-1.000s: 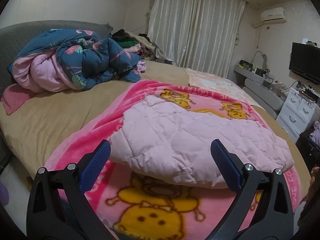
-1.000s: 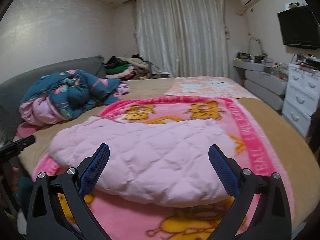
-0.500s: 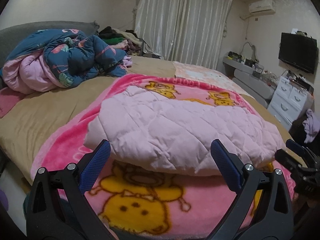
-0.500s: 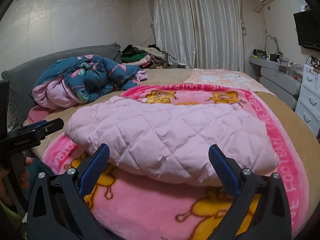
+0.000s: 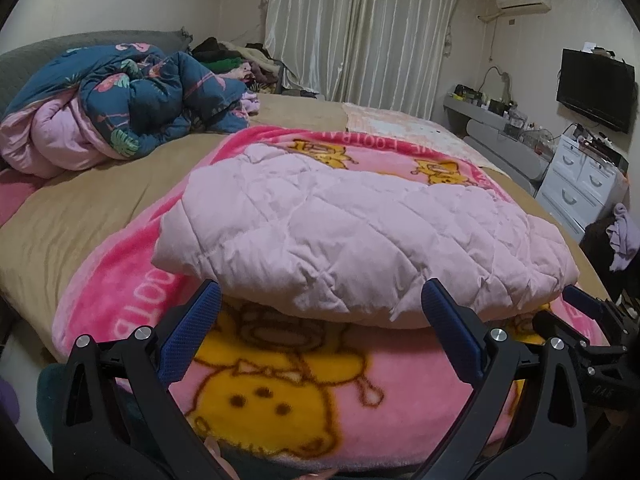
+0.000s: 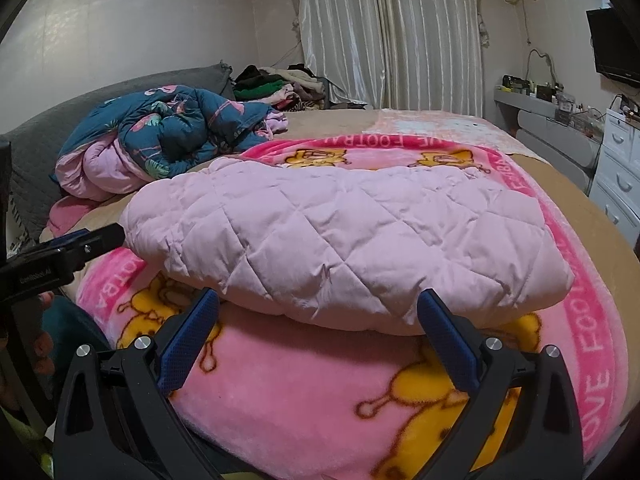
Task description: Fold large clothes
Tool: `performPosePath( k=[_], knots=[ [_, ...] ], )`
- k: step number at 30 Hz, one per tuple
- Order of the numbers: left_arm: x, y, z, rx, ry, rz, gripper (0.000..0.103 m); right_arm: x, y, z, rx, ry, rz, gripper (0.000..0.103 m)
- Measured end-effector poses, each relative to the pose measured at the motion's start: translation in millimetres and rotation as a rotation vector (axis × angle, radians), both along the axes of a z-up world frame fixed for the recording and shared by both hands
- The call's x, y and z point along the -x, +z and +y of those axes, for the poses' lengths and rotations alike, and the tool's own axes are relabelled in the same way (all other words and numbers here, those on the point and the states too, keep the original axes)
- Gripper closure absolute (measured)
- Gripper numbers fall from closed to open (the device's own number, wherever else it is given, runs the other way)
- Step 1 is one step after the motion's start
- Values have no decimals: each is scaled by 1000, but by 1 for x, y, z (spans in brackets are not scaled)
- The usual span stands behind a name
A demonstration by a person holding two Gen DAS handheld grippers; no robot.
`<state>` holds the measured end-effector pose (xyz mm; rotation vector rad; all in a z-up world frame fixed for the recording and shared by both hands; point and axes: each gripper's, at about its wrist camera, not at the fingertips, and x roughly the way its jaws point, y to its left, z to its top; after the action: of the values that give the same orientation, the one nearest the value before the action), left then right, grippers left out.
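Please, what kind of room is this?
Most likely a home bedroom: a wide bed carries a pink quilted garment on a cartoon blanket, with a crumpled duvet behind and curtains beyond.

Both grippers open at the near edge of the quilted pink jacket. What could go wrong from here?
1. The pink jacket is puffy and lies in stacked layers; a pinch at the near edge may catch only the top layer, so the fold could fall open.
2. It rests on the fleece cartoon blanket; low fingers might snag that too.
3. The left gripper and right gripper sit close together, the right one's tip showing in the left view, so they may collide.
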<state>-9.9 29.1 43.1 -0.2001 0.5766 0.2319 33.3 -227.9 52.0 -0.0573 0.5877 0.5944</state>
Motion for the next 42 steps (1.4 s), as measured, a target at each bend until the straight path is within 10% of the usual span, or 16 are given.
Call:
performPosePath(
  k=[42],
  knots=[
    [2,-5,1,2,-8,22,9,0,0,-3,-5,-10,-6,4]
  ],
)
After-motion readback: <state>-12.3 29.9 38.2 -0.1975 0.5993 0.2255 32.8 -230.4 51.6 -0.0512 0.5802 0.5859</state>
